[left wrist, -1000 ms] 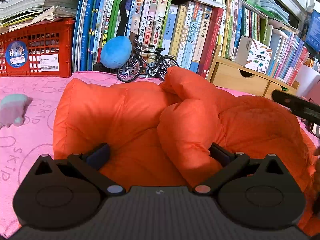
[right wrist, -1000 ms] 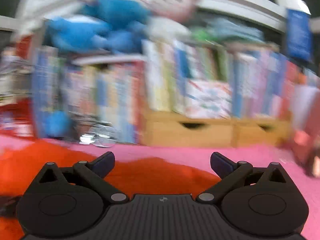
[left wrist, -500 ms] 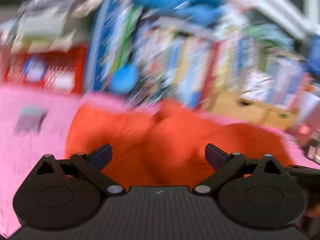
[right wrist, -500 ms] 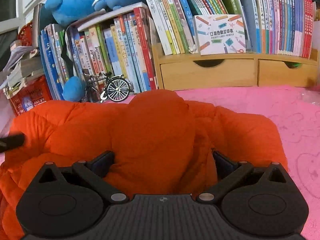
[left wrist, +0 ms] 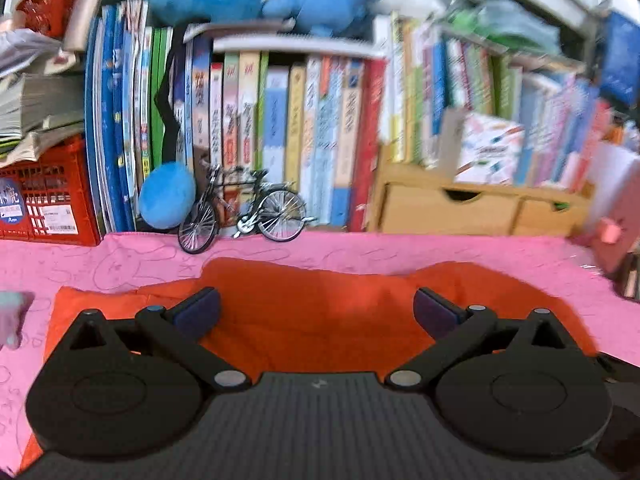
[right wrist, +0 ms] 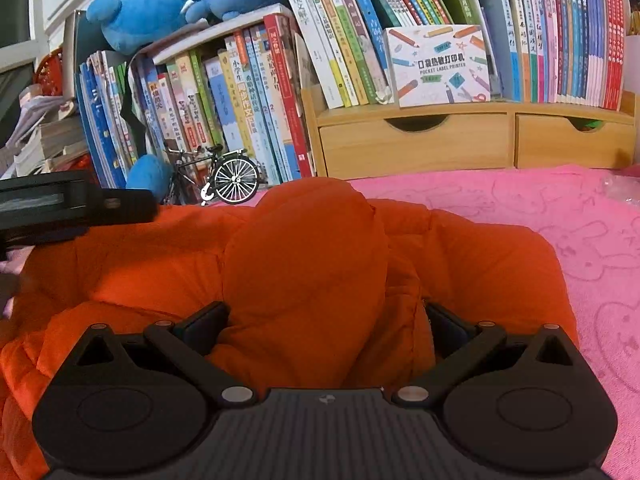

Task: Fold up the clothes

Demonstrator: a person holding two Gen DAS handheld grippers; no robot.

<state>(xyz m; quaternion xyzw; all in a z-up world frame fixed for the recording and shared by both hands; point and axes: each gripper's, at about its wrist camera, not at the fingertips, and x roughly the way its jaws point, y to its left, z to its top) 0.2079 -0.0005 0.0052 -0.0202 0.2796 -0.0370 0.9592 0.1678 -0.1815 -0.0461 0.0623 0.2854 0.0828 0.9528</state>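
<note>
Lying under left tongs (left wrist: pixel 316 310) | orange jacket (right wrist: pixel 320 256) | between right tongs (right wrist: pixel 326 322)

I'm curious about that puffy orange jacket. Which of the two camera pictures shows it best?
The right wrist view: the orange jacket fills it sharply, with its puffed fold bulging between the open right gripper. The left wrist view shows only a flat, motion-blurred strip of it beyond the open left gripper.

Left tool (left wrist: pixel 316 308): held wide apart above the orange jacket (left wrist: pixel 320 320).
Jacket: spread on the pink cloth (left wrist: pixel 400 252).
Model bicycle (left wrist: pixel 244 212): stood before the books (left wrist: pixel 280 140).
</note>
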